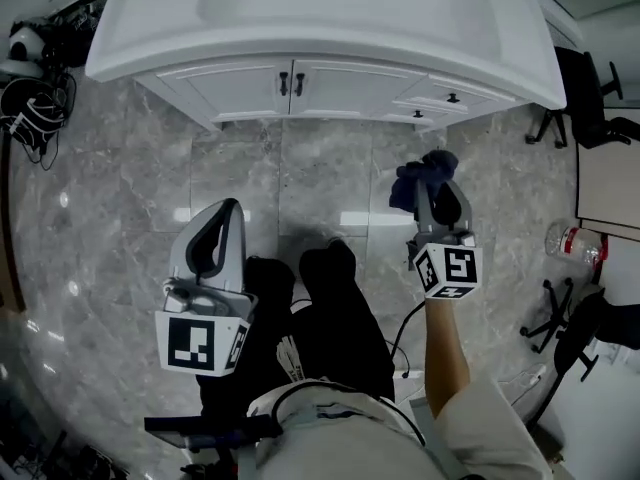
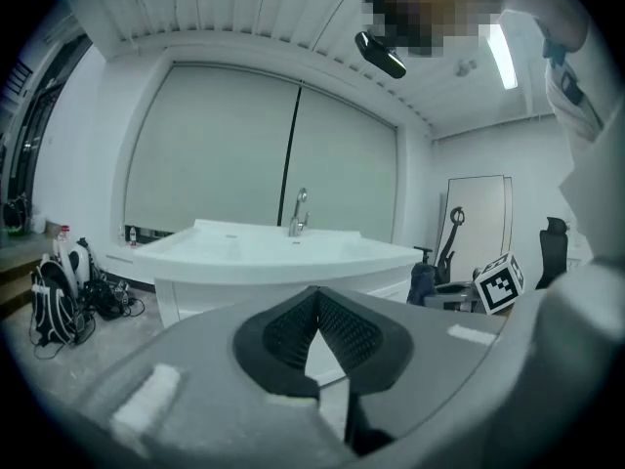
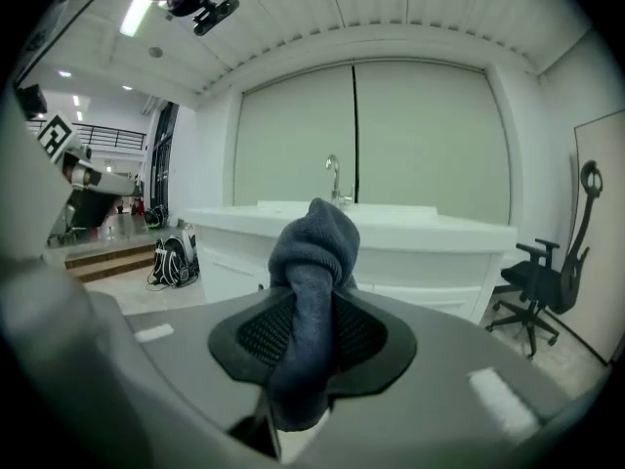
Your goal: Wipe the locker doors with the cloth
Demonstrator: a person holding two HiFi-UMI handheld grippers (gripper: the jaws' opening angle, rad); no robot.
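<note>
The right gripper [image 3: 312,306] pinches the blue cloth [image 3: 314,242], which sticks out past its tips. The left gripper [image 2: 314,299] is squeezed together, holding nothing.

Bunched dark blue cloth [image 3: 311,262], white doors [image 1: 340,88] shut

Nothing I can actually read here, folks. The left cube [image 1: 195,343], sitting just behind my left claw [image 1: 229,211], and the right cube [image 1: 450,270], behind my right claw [image 1: 436,190], only carry black-and-white square marker patterns, no letters or digits. Off to the right of the right claw there's a bottle [image 1: 574,242] with a red label, too small to make out.
</note>
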